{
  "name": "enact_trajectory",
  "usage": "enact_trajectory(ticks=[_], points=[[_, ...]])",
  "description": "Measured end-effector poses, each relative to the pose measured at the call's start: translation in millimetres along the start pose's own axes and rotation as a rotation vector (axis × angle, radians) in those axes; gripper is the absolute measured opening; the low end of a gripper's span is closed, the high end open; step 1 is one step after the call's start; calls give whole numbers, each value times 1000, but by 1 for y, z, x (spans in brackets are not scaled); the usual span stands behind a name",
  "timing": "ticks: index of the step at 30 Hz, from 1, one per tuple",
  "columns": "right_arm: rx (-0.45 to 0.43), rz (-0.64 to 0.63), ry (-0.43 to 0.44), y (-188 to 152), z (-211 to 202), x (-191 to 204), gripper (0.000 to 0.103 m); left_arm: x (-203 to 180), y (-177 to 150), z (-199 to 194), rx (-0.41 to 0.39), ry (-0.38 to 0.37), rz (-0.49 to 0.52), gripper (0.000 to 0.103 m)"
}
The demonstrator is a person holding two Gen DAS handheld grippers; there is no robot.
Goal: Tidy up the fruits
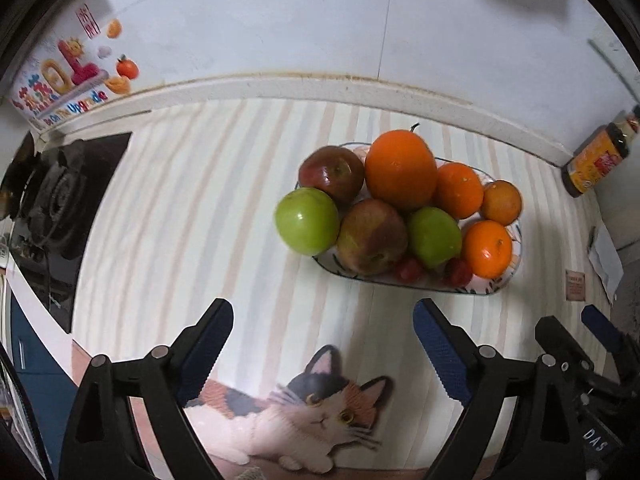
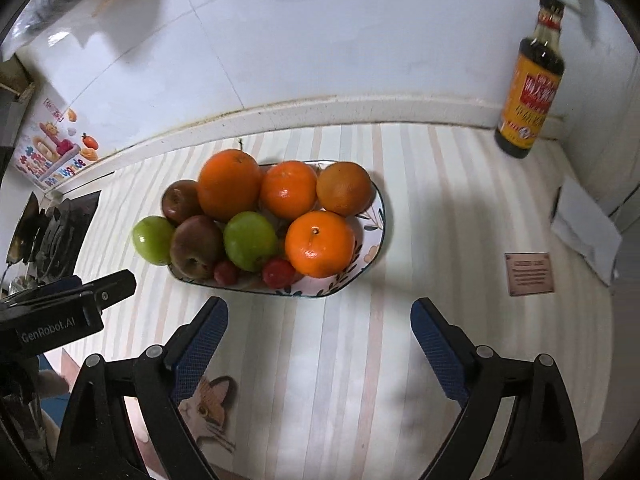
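I see the fruit piled on the plate (image 2: 376, 216) mid-counter, before the wall; a bottle (image 2: 530, 80) stands far right behind, the stove (image 1: 60, 200) far left.

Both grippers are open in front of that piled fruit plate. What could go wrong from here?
1. The green apple overhangs the plate's left rim; a nudge could roll it onto the striped mat.
2. The big orange sits atop the pile, so pulling a red apple beneath may shift it.
3. The left gripper and right gripper are close together and could collide reaching in.
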State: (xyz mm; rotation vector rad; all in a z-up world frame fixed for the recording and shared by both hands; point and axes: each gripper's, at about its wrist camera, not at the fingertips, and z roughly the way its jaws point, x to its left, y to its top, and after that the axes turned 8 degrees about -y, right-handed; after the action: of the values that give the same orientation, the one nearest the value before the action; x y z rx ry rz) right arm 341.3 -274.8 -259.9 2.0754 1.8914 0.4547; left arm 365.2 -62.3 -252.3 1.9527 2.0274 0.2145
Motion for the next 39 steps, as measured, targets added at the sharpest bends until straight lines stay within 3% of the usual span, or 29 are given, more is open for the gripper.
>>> enact_trajectory(ticks=[8, 13, 26, 33, 39], points=[[-75, -8, -25, -38, -79, 24, 95, 1, -42, -70, -130, 50, 98, 92], [-138, 11, -52, -72, -137, 34, 95, 10, -81, -122, -187, -12, 132, 92], [-300, 61, -104, -166, -295, 55, 98, 32, -163, -240, -335, -87, 179, 92], [-351, 44, -100, -188, -342, 53, 98, 32, -191, -277, -392, -91, 173, 92], [-355, 40, -78, -191, -356, 41, 98, 23, -204, -294, -420, -91, 166, 92]])
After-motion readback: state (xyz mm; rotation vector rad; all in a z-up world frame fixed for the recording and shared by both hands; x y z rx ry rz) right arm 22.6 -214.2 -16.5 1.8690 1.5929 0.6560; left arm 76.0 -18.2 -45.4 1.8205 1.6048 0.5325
